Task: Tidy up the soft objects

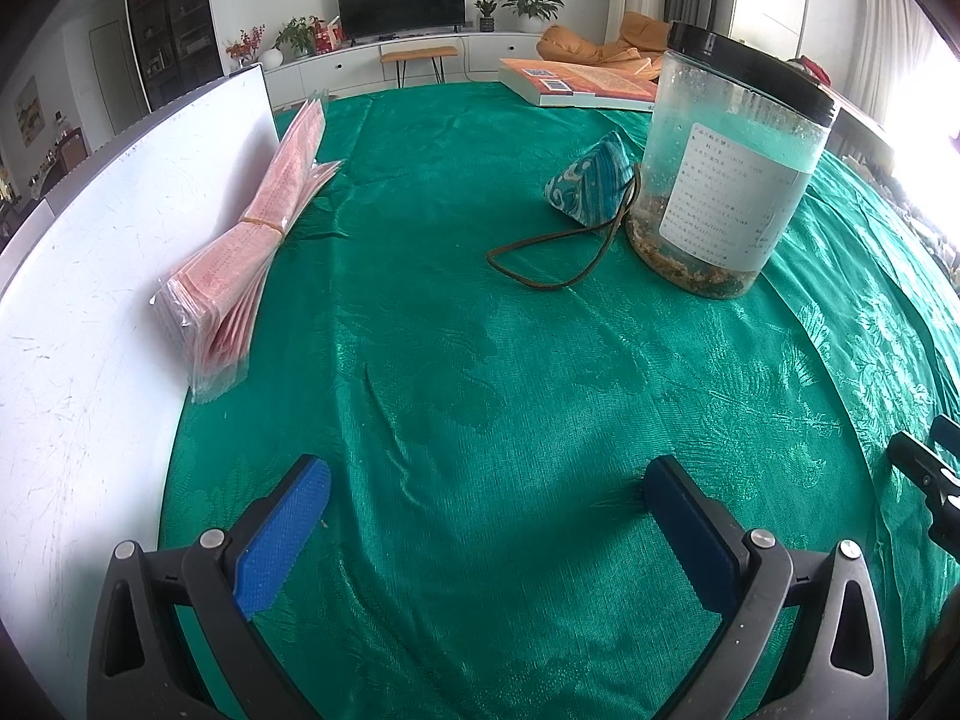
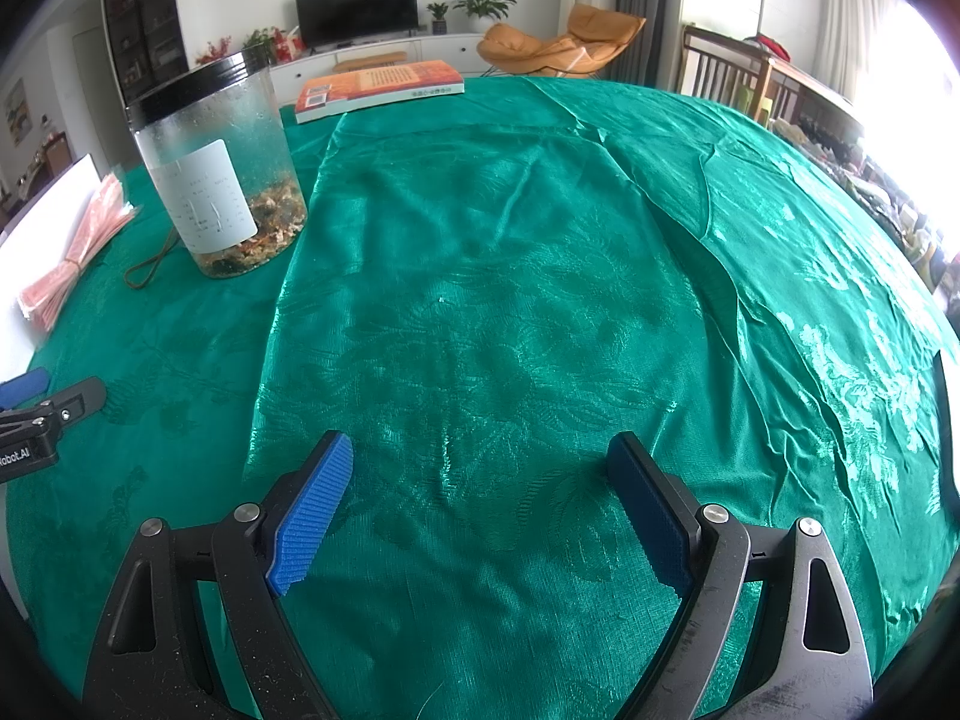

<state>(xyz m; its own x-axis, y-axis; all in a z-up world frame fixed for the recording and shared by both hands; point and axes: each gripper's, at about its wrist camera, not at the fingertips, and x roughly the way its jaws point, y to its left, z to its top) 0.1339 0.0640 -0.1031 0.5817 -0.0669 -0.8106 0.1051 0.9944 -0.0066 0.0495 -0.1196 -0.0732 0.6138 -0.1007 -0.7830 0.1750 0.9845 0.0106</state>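
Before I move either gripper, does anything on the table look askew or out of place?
Yes. The sachet's brown cord trails loose across the green cloth, and the cloth itself is rumpled, a second layer overlapping unevenly. Nothing spilled.

A home living room. A flat television stands on a long white low cabinet against the far wall, with potted plants beside it. An orange lounge chair sits near curtained windows, and a shiny green cloth covers the desk.
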